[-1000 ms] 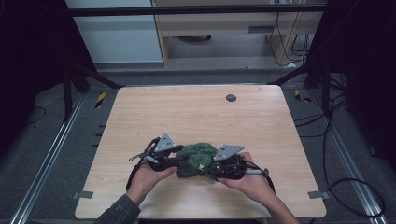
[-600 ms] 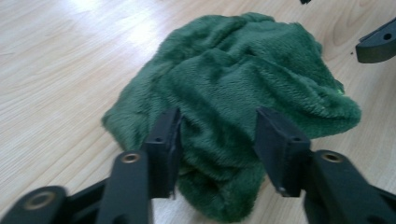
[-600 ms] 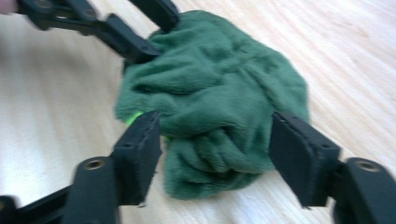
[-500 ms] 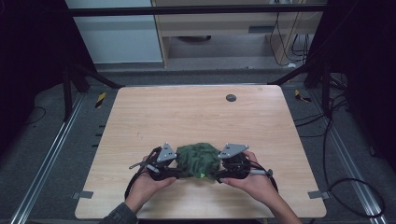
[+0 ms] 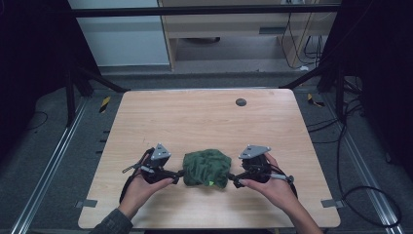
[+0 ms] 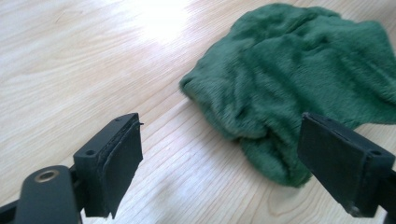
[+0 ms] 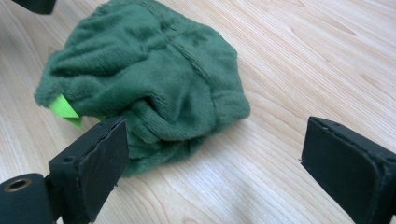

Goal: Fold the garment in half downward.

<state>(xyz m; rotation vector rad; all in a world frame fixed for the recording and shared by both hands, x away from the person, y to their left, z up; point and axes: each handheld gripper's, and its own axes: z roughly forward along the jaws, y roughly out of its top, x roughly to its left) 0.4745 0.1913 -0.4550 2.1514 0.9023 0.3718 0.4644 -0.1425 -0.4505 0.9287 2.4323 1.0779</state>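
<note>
A crumpled dark green fleece cloth (image 5: 206,168) lies bunched on the wooden table (image 5: 204,117) near its front edge. A bright green tag (image 7: 64,109) pokes out of one fold. My left gripper (image 5: 178,174) sits just left of the cloth, open, with nothing between its jaws; its own view has the cloth (image 6: 299,79) lying ahead and to the right. My right gripper (image 5: 232,178) sits just right of the cloth, open too, the cloth (image 7: 144,79) ahead and left of its jaws. Neither gripper touches the fabric.
A small dark round disc (image 5: 240,102) lies near the table's far edge. Metal rails run along both sides of the table on the floor, and cables trail at the right. A cabinet stands beyond the far edge.
Both grippers have drawn apart from the cloth, left one leftward and right one rightward, and both have let go of it. The cloth now rests in a heap between them.
</note>
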